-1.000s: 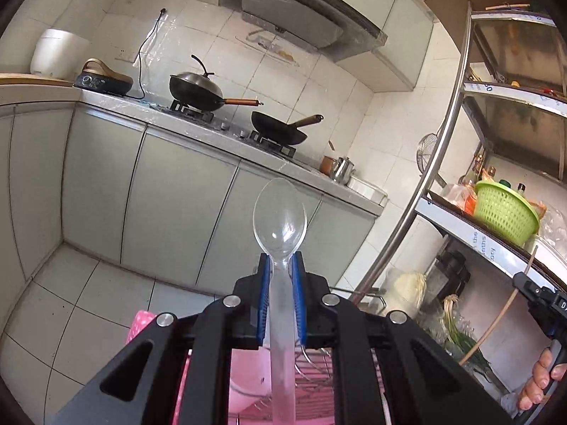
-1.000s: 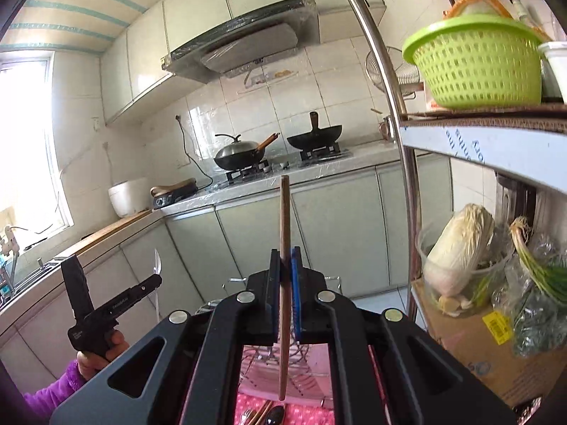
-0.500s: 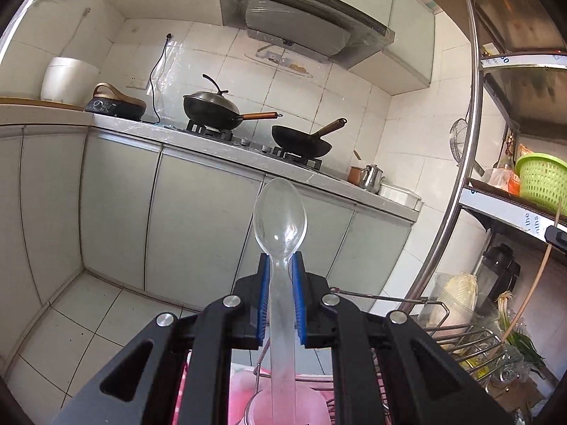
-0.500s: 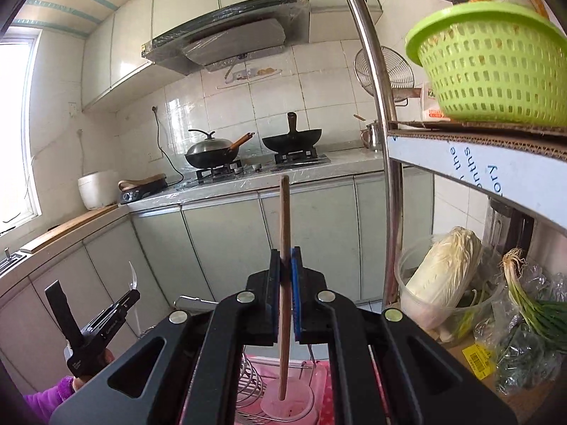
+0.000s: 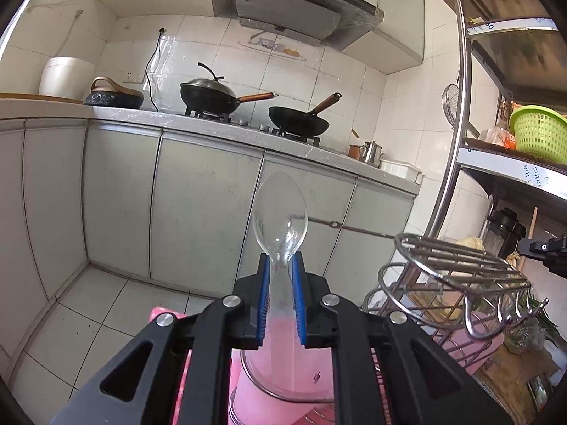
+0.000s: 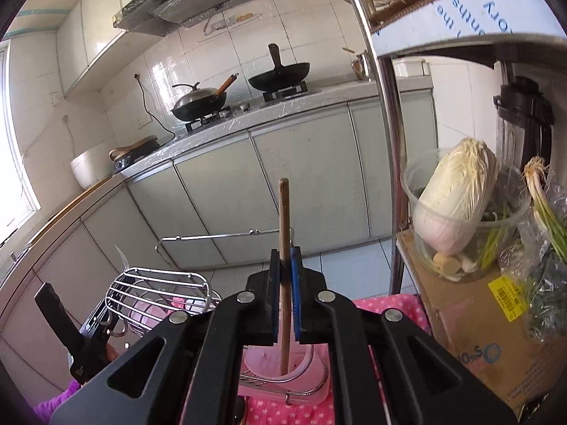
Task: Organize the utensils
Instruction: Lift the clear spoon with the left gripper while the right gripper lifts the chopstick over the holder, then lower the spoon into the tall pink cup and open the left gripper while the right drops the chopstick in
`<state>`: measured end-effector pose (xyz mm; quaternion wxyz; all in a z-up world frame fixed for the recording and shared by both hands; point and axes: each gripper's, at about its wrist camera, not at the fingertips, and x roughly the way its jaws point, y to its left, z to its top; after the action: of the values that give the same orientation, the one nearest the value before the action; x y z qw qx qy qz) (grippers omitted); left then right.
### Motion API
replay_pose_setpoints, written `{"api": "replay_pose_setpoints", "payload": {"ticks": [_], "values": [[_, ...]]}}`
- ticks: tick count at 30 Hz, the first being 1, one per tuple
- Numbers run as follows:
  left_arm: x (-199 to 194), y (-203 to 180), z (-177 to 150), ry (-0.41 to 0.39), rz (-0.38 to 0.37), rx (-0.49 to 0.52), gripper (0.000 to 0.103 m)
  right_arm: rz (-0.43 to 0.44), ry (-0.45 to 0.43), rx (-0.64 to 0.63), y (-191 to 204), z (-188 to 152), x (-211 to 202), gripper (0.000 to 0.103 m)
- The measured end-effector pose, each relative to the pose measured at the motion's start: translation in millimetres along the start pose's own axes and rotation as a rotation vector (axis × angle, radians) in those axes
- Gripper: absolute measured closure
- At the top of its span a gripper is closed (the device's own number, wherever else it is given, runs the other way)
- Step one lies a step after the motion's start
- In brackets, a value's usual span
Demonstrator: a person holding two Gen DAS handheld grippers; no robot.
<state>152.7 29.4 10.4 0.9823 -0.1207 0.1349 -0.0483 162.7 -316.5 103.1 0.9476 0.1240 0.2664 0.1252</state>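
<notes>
We are in a home kitchen. Ahead of both grippers runs a counter (image 5: pixel 212 124) on grey cabinets (image 5: pixel 198 209), with two woks (image 5: pixel 209 98) on a gas hob under a range hood (image 5: pixel 290 10). White wall tiles, rice cooker (image 5: pixel 65 76) far left. Right of us, a steel rack (image 6: pixel 386 141) holds cabbage (image 6: pixel 457 194), scallions (image 6: pixel 545 205) and a green basket (image 5: pixel 538 134).

Ahead of my left gripper (image 5: pixel 280 304), open air above the floor (image 5: pixel 106 304) as far as the cabinet doors (image 5: pixel 198 212). To its right the wire rack (image 5: pixel 457 265) rises, blocking passage; hooks hang off its near edge. Shelf post (image 5: pixel 450 163) stands behind it. Under my right gripper (image 6: pixel 285 297), the pink cup (image 6: pixel 283 368) mouth sits clear. Right of it a cardboard box (image 6: pixel 471 340) and cabbage tub (image 6: pixel 460 212) wall off that side.
</notes>
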Motion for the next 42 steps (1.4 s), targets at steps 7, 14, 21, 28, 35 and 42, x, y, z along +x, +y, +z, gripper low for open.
{"api": "replay_pose_setpoints", "payload": {"ticks": [7, 14, 21, 28, 35, 42], "values": [[1, 7, -9, 0.087, -0.012, -0.035, 0.09, 0.006, 0.085, 0.029, -6, -14, 25, 0.097], [-2, 16, -8, 0.144, -0.021, -0.087, 0.075, -0.007, 0.139, 0.036, -6, -16, 35, 0.095], [-18, 20, 3, 0.147, -0.031, -0.107, 0.071, -0.026, 0.118, 0.016, -3, -15, 26, 0.069], [-46, 17, 11, 0.171, -0.035, -0.073, 0.071, -0.037, 0.07, 0.019, 1, -17, -11, 0.069], [-71, 14, -2, 0.273, -0.053, -0.048, 0.071, -0.012, 0.071, 0.039, 9, -56, -45, 0.069], [-71, 10, -44, 0.492, -0.082, -0.017, 0.072, 0.047, 0.21, 0.055, 18, -122, -40, 0.069]]}}
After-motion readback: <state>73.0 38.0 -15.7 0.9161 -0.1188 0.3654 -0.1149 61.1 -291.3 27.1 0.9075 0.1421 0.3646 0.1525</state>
